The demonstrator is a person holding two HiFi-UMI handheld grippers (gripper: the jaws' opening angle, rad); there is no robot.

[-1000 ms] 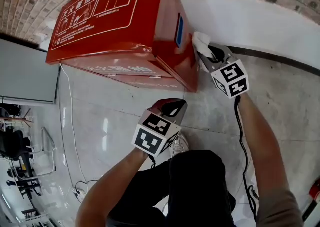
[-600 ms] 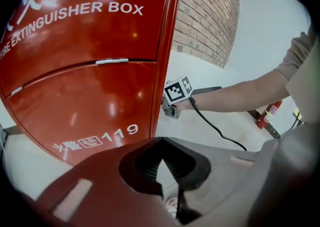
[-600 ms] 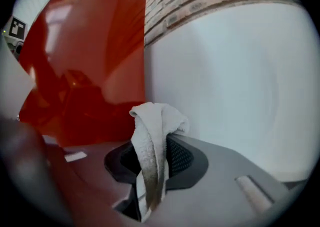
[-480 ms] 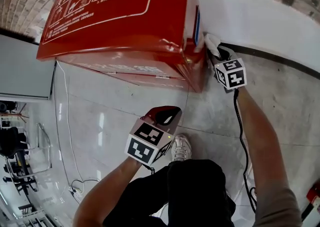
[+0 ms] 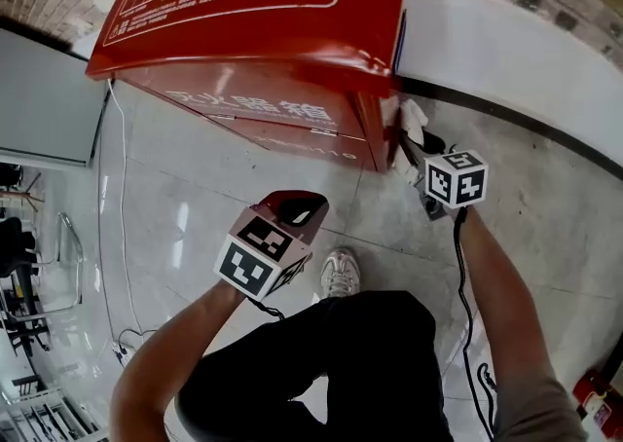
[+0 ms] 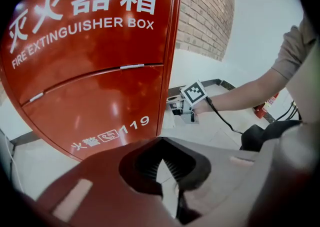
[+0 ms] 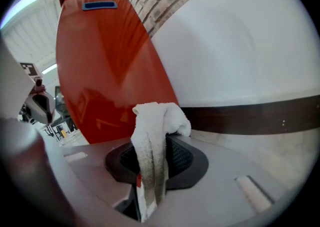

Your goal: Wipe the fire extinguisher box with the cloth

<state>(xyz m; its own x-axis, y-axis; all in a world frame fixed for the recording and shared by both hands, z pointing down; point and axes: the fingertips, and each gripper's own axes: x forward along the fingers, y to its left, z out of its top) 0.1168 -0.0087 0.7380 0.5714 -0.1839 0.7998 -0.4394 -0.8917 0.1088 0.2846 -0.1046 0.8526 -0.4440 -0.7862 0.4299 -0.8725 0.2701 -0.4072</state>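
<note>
Right claw grips the white cloth at the fire extinguisher box side panel, low down. Left claw closed, empty, facing box front. Side wipe apparently underway; front and lid probably remain.

- The head view looks steeply down from above the person, onto the top and front of the fire extinguisher box, the tiled floor, the left claw and the right claw.
- The left claw view sits low and close, facing the box front, with the right claw at the box's side further off.
- The right claw view looks along its jaws past the cloth, very near the box's side panel and the white wall.
- All three views share the box.
</note>
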